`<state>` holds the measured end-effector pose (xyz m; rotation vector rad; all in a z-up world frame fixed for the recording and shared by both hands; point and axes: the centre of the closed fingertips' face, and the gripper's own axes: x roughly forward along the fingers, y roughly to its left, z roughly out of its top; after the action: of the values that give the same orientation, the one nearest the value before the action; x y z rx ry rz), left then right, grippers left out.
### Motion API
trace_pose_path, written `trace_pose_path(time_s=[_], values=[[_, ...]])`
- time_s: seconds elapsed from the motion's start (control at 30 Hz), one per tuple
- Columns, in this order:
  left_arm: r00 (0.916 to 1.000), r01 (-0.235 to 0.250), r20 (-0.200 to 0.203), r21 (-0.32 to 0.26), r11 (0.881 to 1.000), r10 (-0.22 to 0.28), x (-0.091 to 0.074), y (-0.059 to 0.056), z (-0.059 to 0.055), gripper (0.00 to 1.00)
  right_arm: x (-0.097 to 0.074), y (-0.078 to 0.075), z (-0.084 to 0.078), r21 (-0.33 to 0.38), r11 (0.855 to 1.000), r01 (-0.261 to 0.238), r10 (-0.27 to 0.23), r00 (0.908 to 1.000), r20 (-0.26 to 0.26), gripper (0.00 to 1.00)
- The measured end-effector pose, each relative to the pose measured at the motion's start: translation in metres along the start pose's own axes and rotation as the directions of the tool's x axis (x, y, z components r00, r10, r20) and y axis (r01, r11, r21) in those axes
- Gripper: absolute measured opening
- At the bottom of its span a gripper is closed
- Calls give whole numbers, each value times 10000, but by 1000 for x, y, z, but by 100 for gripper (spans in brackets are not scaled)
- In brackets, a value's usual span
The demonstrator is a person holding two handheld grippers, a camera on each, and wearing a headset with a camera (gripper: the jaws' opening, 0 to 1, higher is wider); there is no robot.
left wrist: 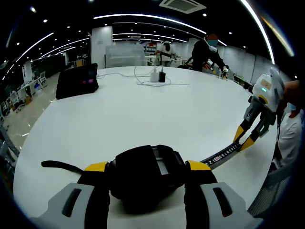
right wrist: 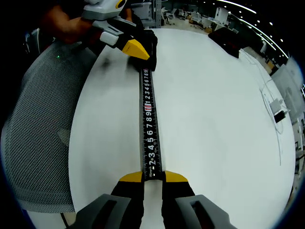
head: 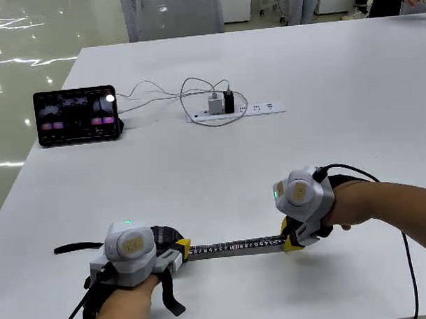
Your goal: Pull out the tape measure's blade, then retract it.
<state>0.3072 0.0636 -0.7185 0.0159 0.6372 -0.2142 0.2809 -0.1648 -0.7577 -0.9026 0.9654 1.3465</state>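
My left gripper [left wrist: 147, 166] is clamped on the black rounded tape measure case [left wrist: 143, 183], low over the white table [head: 269, 157]. My right gripper [right wrist: 153, 178] pinches the tip of the black numbered metal blade [right wrist: 149, 129], stretched straight between them.

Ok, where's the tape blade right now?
Low in the head view, over the table, the blade stretches from the case in the left gripper to the right gripper pinching its tip.
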Motion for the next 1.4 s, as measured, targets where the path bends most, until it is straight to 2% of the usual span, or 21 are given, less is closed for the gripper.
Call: trace_pose_path(time_s=[0.13, 0.33, 0.6, 0.73, 1.4], values=[[10000, 5, -13, -4, 10000, -5, 0, 0, 0, 59, 0, 0, 1, -245, 9997, -64, 66, 9999, 95, 10], [10000, 15, -15, -8, 10000, -15, 0, 0, 0, 59, 1, 0, 5, -182, 9998, -89, 97, 9991, 417, 10], [10000, 30, -37, -29, 10000, -30, 0, 0, 0, 59, 2, -1, 8, 251, 9997, -25, 15, 9992, 397, 10], [10000, 37, -46, -36, 10000, -38, 0, 0, 0, 59, 3, -1, 10, -122, 9999, -19, 22, 9997, 256, 10], [10000, 62, -19, -39, 10000, -62, 1, 1, 0, 59, 7, -1, 18, -55, 10000, 63, -62, 10000, 66, 10]])
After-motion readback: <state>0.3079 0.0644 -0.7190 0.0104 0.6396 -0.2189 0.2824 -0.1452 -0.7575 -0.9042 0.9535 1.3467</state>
